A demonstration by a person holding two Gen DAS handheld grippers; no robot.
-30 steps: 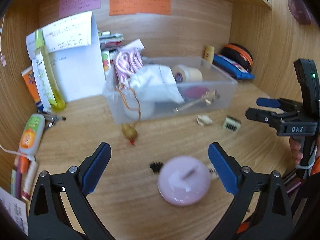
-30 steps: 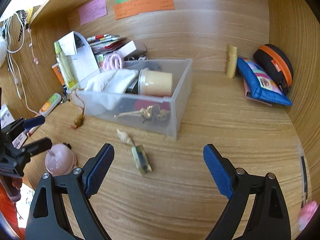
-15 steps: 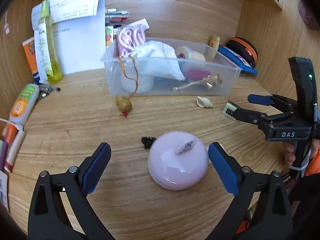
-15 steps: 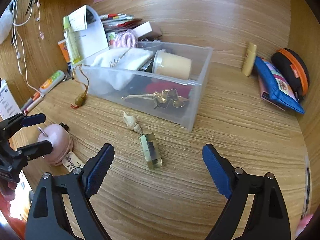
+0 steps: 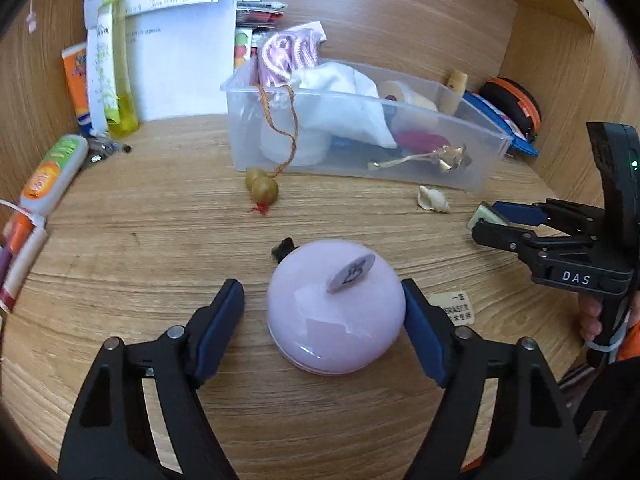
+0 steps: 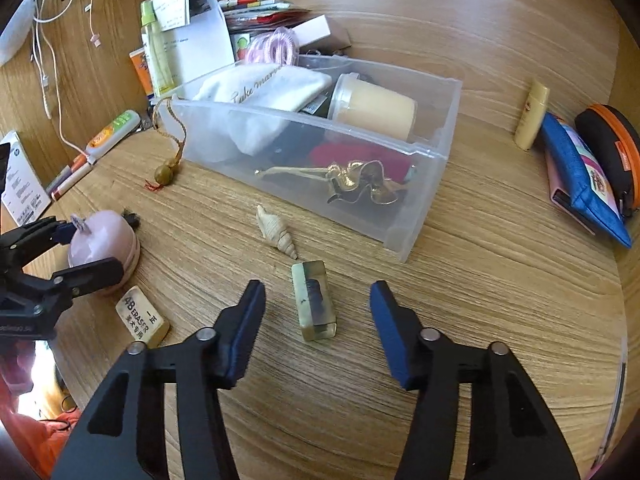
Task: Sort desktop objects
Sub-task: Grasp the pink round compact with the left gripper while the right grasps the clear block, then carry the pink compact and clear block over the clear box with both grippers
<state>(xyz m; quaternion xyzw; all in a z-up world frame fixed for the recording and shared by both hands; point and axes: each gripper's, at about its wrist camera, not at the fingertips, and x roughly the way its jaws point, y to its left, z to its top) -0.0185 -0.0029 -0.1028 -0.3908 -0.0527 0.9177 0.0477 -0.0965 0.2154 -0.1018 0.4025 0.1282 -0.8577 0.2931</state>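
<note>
Wooden desk (image 6: 480,280): fills both views, with wooden walls behind it.
Left gripper (image 5: 324,300): low centre of the left wrist view, its jaws closing around the pink dome-shaped case (image 5: 335,306). The right-hand pad looks to be touching or just beside the case; the left-hand pad is clearly apart from it, so nothing is clamped.
Pink dome-shaped case, place: on the desk between the left gripper's fingers, lower centre of the left wrist view; at the left edge of the right wrist view.
Right gripper (image 6: 316,300): low centre of the right wrist view, its jaws closing with the resin block (image 6: 314,302) between them; both pads are apart from the block.
Resin block: pale, with a dark inclusion, lying flat on the desk at the centre of the right wrist view.
Shell (image 6: 276,232): just beyond the block, towards the clear plastic bin (image 6: 424,200).
Clear plastic bin: upper centre of both views; holds a white pouch (image 6: 260,100), a cream jar (image 6: 372,106) and a gold ornament (image 6: 352,182).
Eraser (image 6: 142,318): lower left of the right wrist view, near the pink case.
Gourd charm (image 5: 262,188): on the desk in front of the bin, its cord running up over the bin's corner.
Blue pouch (image 6: 580,184): right edge of the right wrist view.
</note>
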